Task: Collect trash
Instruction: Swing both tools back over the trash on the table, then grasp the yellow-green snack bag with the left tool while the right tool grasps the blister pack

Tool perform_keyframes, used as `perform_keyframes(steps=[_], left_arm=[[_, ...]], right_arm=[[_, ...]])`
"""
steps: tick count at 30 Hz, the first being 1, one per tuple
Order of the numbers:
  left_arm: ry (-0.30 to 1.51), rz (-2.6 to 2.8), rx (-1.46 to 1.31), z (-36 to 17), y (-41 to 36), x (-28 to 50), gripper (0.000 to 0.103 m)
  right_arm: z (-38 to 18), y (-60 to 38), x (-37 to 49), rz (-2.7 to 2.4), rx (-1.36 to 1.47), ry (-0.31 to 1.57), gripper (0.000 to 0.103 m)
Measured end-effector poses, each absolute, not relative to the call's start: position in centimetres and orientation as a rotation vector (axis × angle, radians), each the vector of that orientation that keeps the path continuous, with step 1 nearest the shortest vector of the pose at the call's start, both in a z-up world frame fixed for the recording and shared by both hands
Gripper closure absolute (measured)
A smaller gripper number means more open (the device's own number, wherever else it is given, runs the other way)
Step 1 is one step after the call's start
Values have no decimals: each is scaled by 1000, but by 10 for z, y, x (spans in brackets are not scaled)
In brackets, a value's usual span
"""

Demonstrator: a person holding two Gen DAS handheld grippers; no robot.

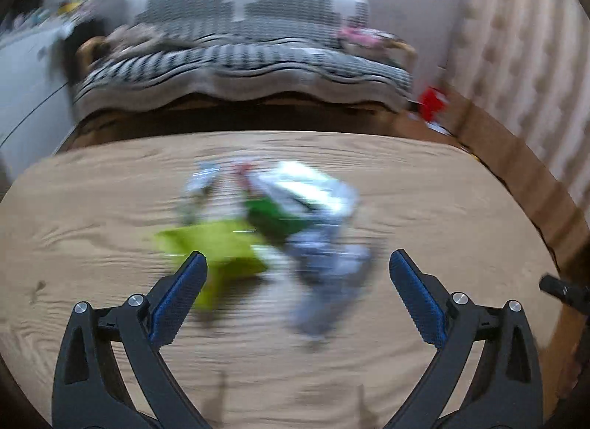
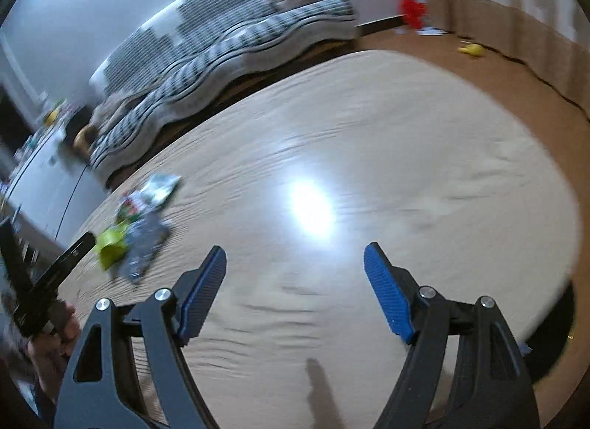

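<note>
A blurred pile of trash lies on the light wooden table: a yellow-green wrapper, a dark green piece, a white-and-green packet and a grey-blue wrapper. My left gripper is open and empty, its fingers either side of the pile's near edge, just above it. My right gripper is open and empty over bare table. In the right wrist view the pile lies far left, with the left gripper's body beside it.
A sofa with a striped grey-and-white cover stands behind the table. A red object sits on the floor at the right by a curtain. A yellow object lies on the floor. A white cabinet stands left.
</note>
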State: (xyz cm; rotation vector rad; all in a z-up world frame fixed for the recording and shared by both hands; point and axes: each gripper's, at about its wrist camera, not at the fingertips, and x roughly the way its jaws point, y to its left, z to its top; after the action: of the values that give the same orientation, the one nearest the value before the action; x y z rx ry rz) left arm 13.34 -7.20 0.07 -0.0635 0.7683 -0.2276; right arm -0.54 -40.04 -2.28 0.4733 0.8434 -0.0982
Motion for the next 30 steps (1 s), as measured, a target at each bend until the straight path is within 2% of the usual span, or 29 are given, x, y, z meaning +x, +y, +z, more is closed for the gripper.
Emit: perform_keyframes(steps=[7, 18, 19, 20, 21, 22, 23, 30], left_arm=[[837, -159, -212, -22, -11, 167, 7], [931, -190, -224, -49, -31, 191, 8], [940, -188, -226, -51, -32, 192, 13], [946, -191, -236, -53, -32, 192, 29], [938, -193, -238, -54, -30, 191, 32], [938, -205, -238, -54, -30, 190, 45], [945, -212, -238, -54, -30, 189, 50], [907, -166, -260, -36, 2, 170, 53]], right_arm=[[-36, -294, 61, 61, 414, 925, 28], [-56, -234, 104, 126, 449, 971, 28], [-58, -234, 107, 120, 458, 974, 28], [-60, -233, 108, 116, 465, 975, 28], [-62, -233, 109, 111, 474, 976, 28], [-64, -233, 112, 107, 484, 978, 28], [-66, -232, 114, 105, 490, 981, 28], [-68, -213, 127, 98, 476, 963, 28]])
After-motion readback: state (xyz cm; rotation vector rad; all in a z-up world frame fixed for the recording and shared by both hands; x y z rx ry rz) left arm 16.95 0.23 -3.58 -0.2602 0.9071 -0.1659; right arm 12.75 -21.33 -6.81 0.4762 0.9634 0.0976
